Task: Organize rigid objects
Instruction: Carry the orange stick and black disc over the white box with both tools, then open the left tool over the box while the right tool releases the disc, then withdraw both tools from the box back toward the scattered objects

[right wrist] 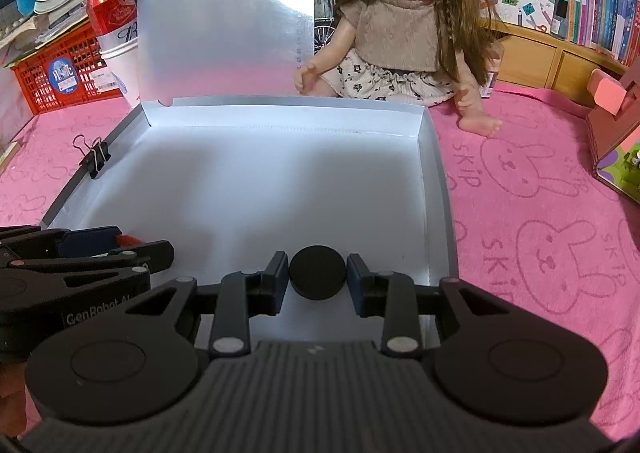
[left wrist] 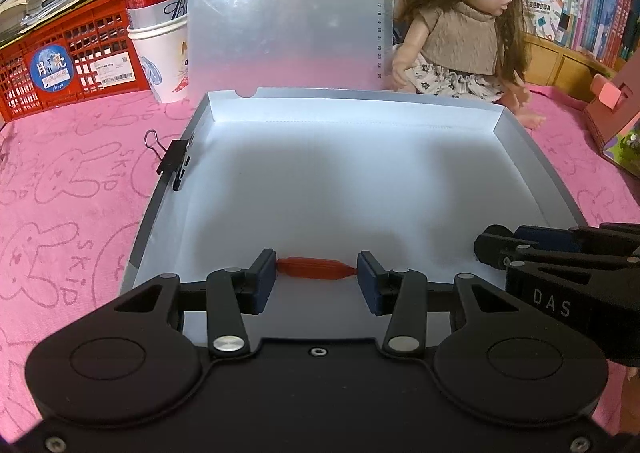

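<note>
Left wrist view: left gripper [left wrist: 317, 268] clamps red stick [left wrist: 316, 267] endwise over open box [left wrist: 520, 157]; right gripper [right wrist: 318, 273] jaws flank black disc [right wrist: 317, 277], contact unclear.

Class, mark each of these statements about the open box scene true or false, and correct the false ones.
1. The left gripper holds a red piece end to end between its pads. True.
2. The box has its lid shut. False: the lid stands open.
3. A black disc sits between the right gripper's fingers. True.
4. The binder clip is clipped to the box's right wall. False: it is on the left wall.
5. The doll lies inside the box. False: it sits behind it.
</note>
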`<state>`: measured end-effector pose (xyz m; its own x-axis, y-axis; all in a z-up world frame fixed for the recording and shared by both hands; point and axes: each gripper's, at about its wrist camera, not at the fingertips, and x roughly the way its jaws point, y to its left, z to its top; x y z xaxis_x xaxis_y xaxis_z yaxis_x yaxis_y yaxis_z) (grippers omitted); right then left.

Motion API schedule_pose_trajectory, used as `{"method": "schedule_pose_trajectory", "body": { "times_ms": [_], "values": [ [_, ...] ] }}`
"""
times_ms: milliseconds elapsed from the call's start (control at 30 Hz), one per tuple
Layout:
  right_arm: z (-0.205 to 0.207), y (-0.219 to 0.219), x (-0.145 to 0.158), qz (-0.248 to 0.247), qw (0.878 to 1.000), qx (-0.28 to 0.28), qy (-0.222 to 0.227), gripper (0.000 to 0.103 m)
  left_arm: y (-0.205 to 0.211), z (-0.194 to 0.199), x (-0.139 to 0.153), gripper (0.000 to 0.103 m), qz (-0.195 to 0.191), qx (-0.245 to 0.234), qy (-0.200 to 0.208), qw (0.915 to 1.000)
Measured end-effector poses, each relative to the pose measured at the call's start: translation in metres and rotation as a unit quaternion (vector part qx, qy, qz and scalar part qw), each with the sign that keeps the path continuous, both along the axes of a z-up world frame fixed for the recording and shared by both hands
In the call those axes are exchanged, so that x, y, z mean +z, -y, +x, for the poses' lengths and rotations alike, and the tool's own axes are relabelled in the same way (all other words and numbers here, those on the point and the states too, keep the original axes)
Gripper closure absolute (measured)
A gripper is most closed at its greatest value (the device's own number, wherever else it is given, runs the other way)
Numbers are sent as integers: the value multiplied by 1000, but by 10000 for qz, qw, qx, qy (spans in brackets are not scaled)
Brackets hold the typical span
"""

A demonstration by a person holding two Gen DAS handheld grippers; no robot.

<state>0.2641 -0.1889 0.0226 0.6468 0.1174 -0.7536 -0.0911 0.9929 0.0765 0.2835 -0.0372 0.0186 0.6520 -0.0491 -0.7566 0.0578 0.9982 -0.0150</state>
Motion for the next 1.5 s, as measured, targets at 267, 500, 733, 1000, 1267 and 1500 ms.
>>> {"method": "schedule_pose_trajectory", "body": {
  "times_ms": [267, 500, 733, 1000, 1267, 1500],
  "values": [
    [-9, 3, 8, 70, 9996, -38, 267, 34, -5, -8, 6, 41, -85, 46, 109, 9999],
    [-19, 12, 16, 152, 9990, -87, 405, 24, -8, -23, 18, 24, 92, -7, 427, 9990],
    [-33, 16, 25, 217, 9984, -17, 522, 19, -12, -41, 29, 24, -30, -104, 516, 9986],
    [-55, 20, 37, 319, 9971, 60, 693, 16, -16, -68, 43, 23, -184, -230, 685, 9972],
    [-82, 21, 45, 293, 9952, 174, 917, 14, -17, -101, 52, 21, -315, -329, 889, 9950],
    [-109, 24, 48, 447, 9927, 245, 1095, 13, -16, -139, 56, 19, -412, -495, 1100, 9918]
  ]
}}
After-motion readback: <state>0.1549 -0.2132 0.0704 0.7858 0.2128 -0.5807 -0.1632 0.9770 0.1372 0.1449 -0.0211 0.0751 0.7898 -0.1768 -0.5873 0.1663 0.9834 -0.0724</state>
